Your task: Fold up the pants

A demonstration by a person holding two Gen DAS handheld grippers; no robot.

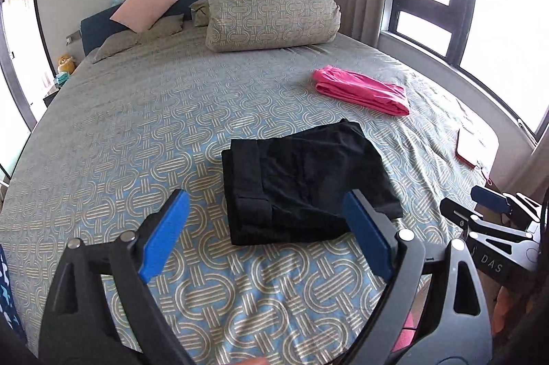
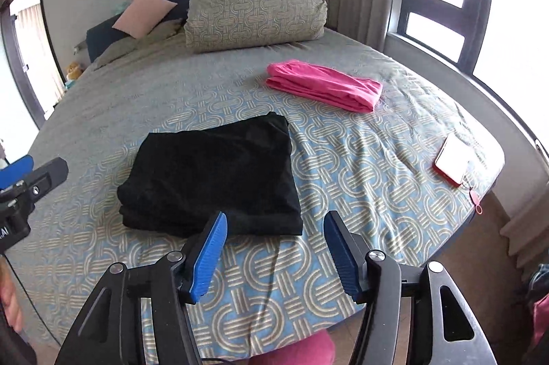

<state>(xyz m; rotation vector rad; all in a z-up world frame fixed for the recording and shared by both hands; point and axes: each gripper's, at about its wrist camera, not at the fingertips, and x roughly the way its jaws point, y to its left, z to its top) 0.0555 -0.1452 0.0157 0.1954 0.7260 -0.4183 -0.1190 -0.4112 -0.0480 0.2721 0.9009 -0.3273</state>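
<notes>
**Black pants lie folded on the bed, both grippers held open above them**

One pair of black pants [image 2: 212,176] sits on the patterned bed cover [image 2: 343,166], folded into a thick, roughly square stack of several layers, edges fairly even, a pocket flap showing along one side. Beyond the black pants, toward the window, lies one folded pink garment [image 2: 326,85]. Farther back from the pants, by the headboard, a bundled duvet [image 2: 254,8] in the same pattern stands, with one pink pillow [image 2: 144,13] beside it. To the window side of the pants, near the bed's edge, rests one phone in a red case [image 2: 451,160].

There are two grippers. The left gripper [image 1: 267,203] hovers on the near side of the pants, blue pads spread wide, nothing between them. The right gripper [image 2: 276,224] also hovers at the pants' near edge, its jaws parted and empty.
</notes>
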